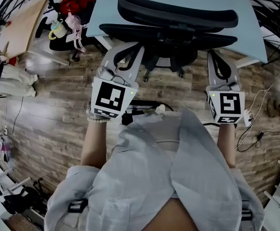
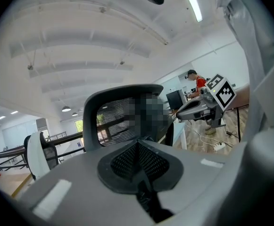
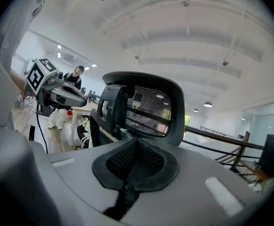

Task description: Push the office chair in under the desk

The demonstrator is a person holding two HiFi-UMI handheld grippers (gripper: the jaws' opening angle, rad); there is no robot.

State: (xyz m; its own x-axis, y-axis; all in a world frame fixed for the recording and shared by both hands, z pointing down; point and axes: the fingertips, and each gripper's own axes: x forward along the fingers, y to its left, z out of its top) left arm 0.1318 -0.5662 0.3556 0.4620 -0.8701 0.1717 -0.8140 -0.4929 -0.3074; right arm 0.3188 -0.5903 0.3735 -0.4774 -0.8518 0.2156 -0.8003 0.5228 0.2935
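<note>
The black office chair (image 1: 165,32) stands at the light blue desk (image 1: 248,20), its headrest (image 1: 178,11) over the desk edge and its base (image 1: 165,67) on the wood floor. My left gripper (image 1: 126,52) is shut with nothing in it, its tips at the lower left edge of the backrest. My right gripper (image 1: 213,56) is also shut with nothing in it, by the backrest's right end. I cannot tell whether either touches the chair. In the left gripper view the closed left gripper (image 2: 137,142) points up at the mesh headrest (image 2: 120,121). The right gripper (image 3: 136,141) faces the same headrest (image 3: 148,109).
A second chair (image 1: 72,30) with a red bag (image 1: 76,5) and hanging items stands at the desk's left. A wooden board (image 1: 21,25) lies further left, and a person's white-trousered legs (image 1: 14,81) are nearby. Cables and a power strip (image 1: 249,119) lie on the floor at right.
</note>
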